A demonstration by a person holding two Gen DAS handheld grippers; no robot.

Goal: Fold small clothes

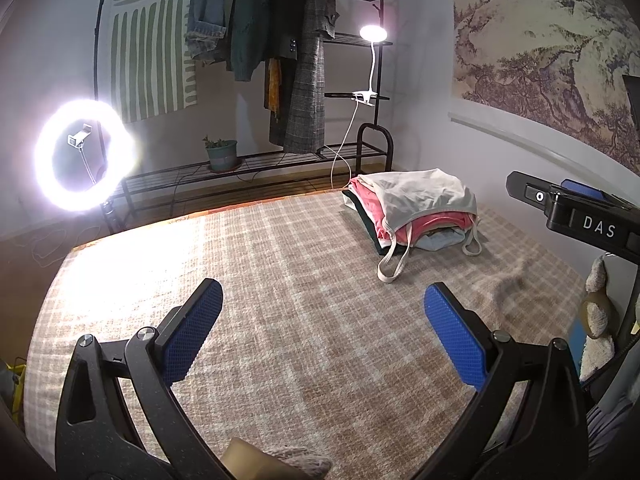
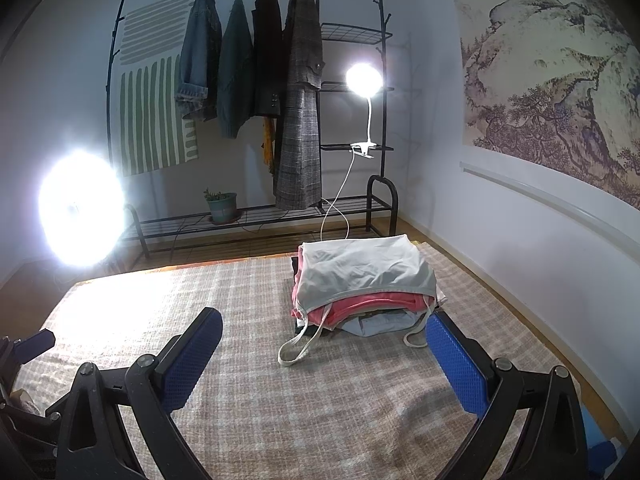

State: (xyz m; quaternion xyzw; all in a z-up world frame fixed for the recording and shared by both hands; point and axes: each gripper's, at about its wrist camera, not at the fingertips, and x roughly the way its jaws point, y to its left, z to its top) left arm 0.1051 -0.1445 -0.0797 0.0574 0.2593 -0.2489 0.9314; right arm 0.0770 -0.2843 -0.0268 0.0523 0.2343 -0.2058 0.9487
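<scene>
A stack of folded small clothes [image 1: 416, 210] sits at the far right of the plaid-covered surface [image 1: 304, 280]. On top lies a white strappy top [image 2: 360, 270] whose straps [image 2: 298, 346] hang over the front, above a pink garment [image 2: 372, 306] and a light blue one [image 2: 380, 325]. My left gripper [image 1: 323, 330] is open and empty, hovering over bare plaid cloth in front of the stack. My right gripper [image 2: 324, 354] is open and empty, just in front of the stack; its right pad [image 2: 456, 364] is near the stack's front right corner. The right gripper's body [image 1: 580, 212] shows in the left wrist view.
A bright ring light [image 1: 86, 156] stands off the far left edge. A black clothes rack [image 2: 248, 112] with hanging coats, a potted plant [image 2: 221, 206] and a clip lamp [image 2: 363, 80] lines the back wall. A stuffed toy [image 1: 598, 312] lies at the right edge.
</scene>
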